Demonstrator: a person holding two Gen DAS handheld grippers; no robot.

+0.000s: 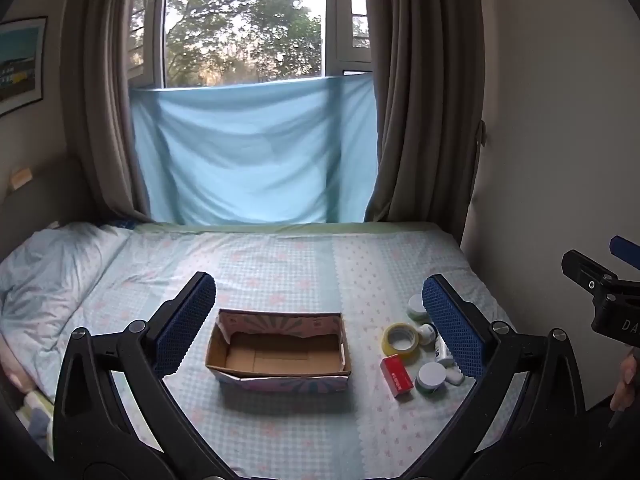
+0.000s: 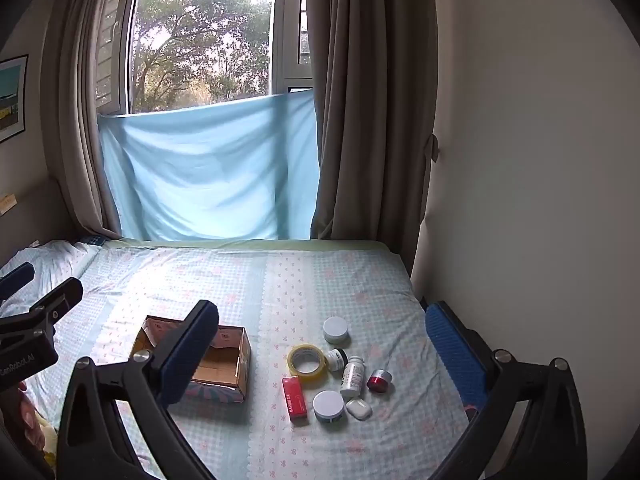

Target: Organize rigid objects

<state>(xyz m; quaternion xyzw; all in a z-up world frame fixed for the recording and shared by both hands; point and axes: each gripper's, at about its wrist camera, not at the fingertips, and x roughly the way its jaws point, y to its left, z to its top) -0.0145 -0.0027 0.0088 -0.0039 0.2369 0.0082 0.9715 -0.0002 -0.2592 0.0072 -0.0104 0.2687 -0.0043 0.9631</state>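
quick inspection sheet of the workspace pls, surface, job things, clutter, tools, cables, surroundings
surface: bed with pale checked floral sheet, flat.
job's things: open cardboard box, nothing inside it; to its right a loose cluster: yellow tape roll, red rectangular carton, two white-lidded round jars, white pill bottle lying down, small dark-banded white bottle, red-capped small jar, white earbud case.
clutter: rumpled pale blue pillow.
tools: left tool and right tool both open, holding nothing, above the bed.
cables: nothing seen.
surroundings: window, brown curtains, hanging light blue cloth.
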